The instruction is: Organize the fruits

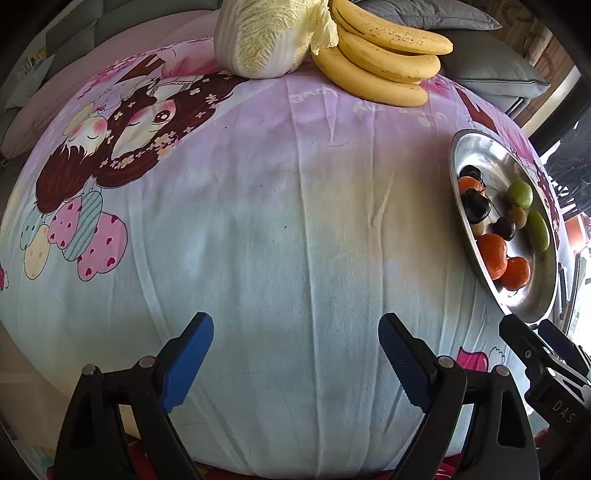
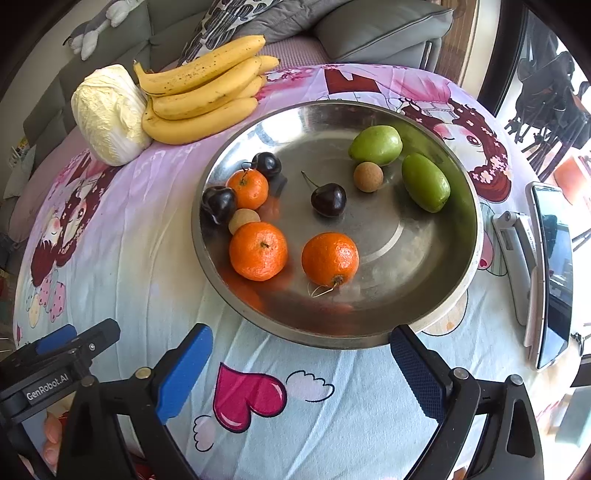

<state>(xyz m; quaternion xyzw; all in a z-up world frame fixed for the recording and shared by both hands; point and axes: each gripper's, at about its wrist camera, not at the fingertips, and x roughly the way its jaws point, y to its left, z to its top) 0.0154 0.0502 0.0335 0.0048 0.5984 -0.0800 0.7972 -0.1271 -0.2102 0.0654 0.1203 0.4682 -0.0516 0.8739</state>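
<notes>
Both tongs empty, fruit in pan (image 2: pixel 436 317)

Setting: a home living room. Grey sofa (image 2: pixel 384 33) with cushions (image 2: pixel 229 22) runs along the far side of the tabletop (image 2: pixel 295 387). Tabletop is covered by a cartoon-print cloth (image 1: pixel 258 221). Food on it: bananas (image 2: pixel 203 92), a cabbage (image 2: pixel 109 114), a metal bowl (image 2: pixel 424 258) of small fruit. A phone (image 2: pixel 552 273) stands at the right edge.
</notes>
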